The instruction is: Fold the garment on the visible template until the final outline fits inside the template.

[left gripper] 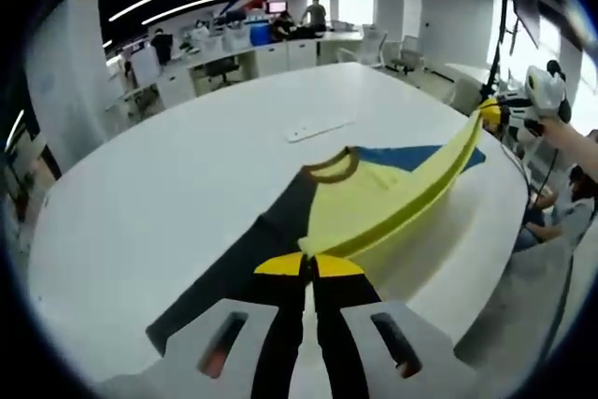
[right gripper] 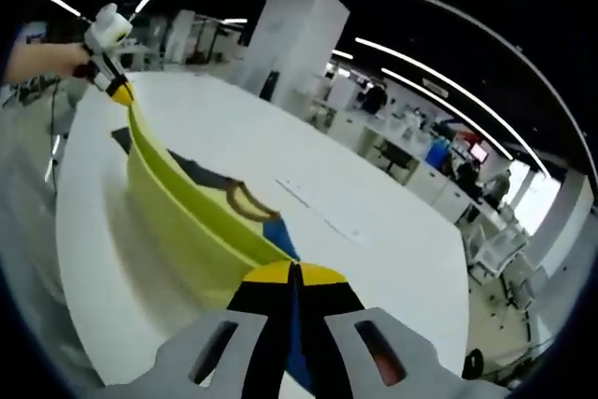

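Observation:
A yellow garment (left gripper: 374, 198) with a brown collar (left gripper: 329, 167), a blue part (left gripper: 411, 158) and a dark part (left gripper: 248, 259) lies on the round white table (left gripper: 187, 175). Its near edge is lifted in a taut band between both grippers. My left gripper (left gripper: 310, 265) is shut on one end of that edge. The right gripper (left gripper: 491, 111), held by a hand, pinches the other end. In the right gripper view my right gripper (right gripper: 294, 275) is shut on the yellow fabric (right gripper: 187, 221); the left gripper (right gripper: 120, 91) holds the far end, and the collar (right gripper: 245, 201) lies behind the band. I cannot make out a template outline.
A flat white strip (left gripper: 318, 126) lies on the table beyond the garment. Office desks, chairs and people (left gripper: 280, 25) stand behind the table. A white pillar (right gripper: 299, 35) rises past the far edge. A seated person (left gripper: 561, 203) is at the right rim.

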The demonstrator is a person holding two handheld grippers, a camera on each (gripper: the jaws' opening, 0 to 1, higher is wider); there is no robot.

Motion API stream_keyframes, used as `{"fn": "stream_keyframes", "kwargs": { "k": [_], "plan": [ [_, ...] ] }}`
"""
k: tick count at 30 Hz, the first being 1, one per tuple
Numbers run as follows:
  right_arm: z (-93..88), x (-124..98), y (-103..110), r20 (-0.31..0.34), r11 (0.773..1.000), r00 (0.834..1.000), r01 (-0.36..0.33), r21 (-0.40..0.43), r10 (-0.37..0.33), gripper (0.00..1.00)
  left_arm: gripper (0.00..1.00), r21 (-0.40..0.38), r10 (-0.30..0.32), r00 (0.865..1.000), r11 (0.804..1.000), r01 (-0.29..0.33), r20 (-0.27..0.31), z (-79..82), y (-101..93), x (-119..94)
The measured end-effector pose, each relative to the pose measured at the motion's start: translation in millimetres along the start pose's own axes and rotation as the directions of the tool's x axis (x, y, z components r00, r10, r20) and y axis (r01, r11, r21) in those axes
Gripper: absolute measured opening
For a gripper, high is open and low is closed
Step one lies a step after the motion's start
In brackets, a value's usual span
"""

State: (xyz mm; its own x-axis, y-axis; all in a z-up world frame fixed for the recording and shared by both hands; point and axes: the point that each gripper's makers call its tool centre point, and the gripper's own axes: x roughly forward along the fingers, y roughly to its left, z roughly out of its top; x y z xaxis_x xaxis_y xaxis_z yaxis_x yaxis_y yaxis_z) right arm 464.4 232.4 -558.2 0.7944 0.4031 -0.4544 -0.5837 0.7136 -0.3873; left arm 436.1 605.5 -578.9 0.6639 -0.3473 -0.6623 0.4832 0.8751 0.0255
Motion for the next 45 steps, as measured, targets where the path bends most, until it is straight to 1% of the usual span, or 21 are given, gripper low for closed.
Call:
{"fn": "stream_keyframes", "kwargs": {
  "k": [7,12,15,20,26,31,39,45],
  "plan": [
    [2.4,-21,9,0.013,1.0,1.0,0.007,0.002,-0.007,0.01,0.0,-0.009,-0.002,1.0,1.0,0.002,0.018,-4.9,-7.2,-21],
    [-0.5,-35,19,0.012,1.0,1.0,0.009,0.005,-0.009,0.01,0.0,-0.006,-0.006,1.0,1.0,0.006,0.019,-10.6,-9.8,-29],
    [-4.0,-42,24,0.008,1.0,1.0,0.011,0.01,-0.011,0.01,0.0,-0.005,-0.01,1.0,1.0,0.01,0.021,-14.5,-4.5,-31],
    [-12.5,-54,35,-0.005,1.0,1.0,0.009,0.018,-0.009,0.01,0.0,0.0,-0.013,1.0,1.0,0.013,0.017,-19.5,-22.4,-40],
    [-19.7,-64,44,-0.019,1.0,1.0,0.007,0.025,-0.006,0.01,0.0,-0.006,-0.024,1.0,1.0,0.024,0.005,-31.3,-35.2,-49],
    [-22.3,-70,51,-0.025,1.0,1.0,0.004,0.025,-0.003,0.01,0.0,-0.012,-0.027,1.0,1.0,0.027,-0.003,-37.5,-43.7,-56],
    [-23.7,-78,60,-0.028,1.0,1.0,-0.001,0.017,0.002,0.01,0.0,-0.017,-0.026,1.0,1.0,0.026,-0.015,-47.6,-51.7,-66],
    [-28.0,-83,68,-0.037,1.0,0.999,-0.007,0.016,0.007,0.01,0.0,-0.024,-0.03,0.999,0.999,0.029,-0.025,-56.6,-57.6,-71]
  ]
}}
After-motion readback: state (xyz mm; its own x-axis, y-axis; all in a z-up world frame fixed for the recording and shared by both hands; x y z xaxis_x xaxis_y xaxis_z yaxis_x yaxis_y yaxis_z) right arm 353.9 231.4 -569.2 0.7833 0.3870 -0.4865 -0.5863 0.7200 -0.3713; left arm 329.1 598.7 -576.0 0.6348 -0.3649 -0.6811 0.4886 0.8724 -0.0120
